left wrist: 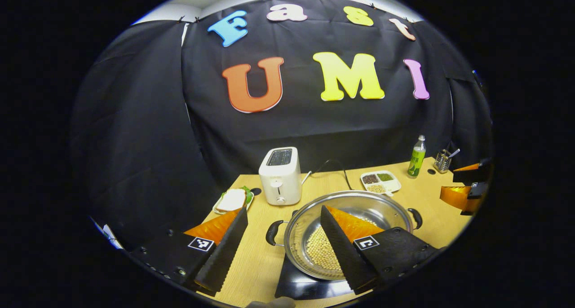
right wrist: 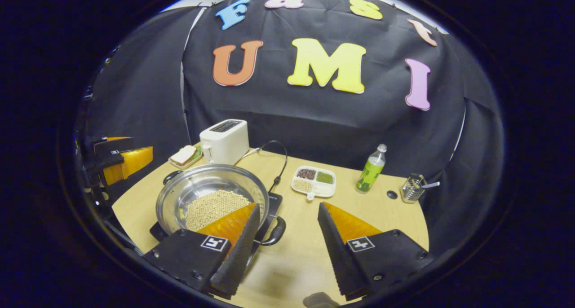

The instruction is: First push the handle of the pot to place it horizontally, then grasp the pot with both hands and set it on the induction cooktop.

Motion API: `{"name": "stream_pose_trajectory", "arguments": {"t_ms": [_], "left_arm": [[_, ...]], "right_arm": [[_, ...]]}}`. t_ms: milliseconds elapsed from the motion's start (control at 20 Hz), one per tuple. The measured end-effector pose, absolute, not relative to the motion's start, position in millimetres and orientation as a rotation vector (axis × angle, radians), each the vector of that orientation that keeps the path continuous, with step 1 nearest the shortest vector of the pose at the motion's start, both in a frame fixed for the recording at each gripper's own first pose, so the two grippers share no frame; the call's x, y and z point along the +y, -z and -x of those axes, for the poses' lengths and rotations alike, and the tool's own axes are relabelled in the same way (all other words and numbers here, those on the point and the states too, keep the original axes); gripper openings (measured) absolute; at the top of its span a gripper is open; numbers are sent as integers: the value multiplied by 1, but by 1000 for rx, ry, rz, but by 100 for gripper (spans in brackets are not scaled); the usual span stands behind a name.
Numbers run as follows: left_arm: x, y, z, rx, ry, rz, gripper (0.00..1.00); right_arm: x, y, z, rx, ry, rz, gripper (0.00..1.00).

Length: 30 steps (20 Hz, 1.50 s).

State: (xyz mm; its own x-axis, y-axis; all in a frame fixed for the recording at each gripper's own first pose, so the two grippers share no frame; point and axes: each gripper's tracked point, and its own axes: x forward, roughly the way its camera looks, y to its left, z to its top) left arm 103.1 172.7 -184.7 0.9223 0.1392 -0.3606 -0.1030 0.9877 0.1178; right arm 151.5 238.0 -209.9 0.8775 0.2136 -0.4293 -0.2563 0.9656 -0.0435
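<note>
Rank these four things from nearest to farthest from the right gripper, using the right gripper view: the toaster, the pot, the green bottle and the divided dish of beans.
1. Pot, at the right gripper's left finger.
2. Divided dish of beans, ahead, mid-table.
3. Green bottle, farther back, right.
4. Toaster, far left by the wall; close to the bottle's range.

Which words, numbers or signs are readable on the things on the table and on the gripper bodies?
Nothing can be read as text.
Green bottle, label: too small and blurred to read.
Toaster: no readable marking.
Square marker behind the fingers: a black-and-white code pattern, no words.
</note>
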Motion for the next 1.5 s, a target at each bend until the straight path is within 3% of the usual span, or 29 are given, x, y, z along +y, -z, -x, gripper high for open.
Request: {"name": "stream_pose_trajectory", "arguments": {"t_ms": [150, 300, 950, 1500], "left_arm": [[146, 146, -82, 315, -117, -86, 97], [111, 116, -65, 269, -99, -78, 97], [-51, -14, -9, 54, -25, -14, 96], [-124, -38, 9, 18, -3, -2, 96]], "right_arm": [[211, 172, -135, 356, -235, 115, 83], [180, 134, -112, 286, -219, 104, 100], [12, 5, -30, 42, -116, -84, 100], [-87, -4, 1, 6, -27, -100, 100]]}}
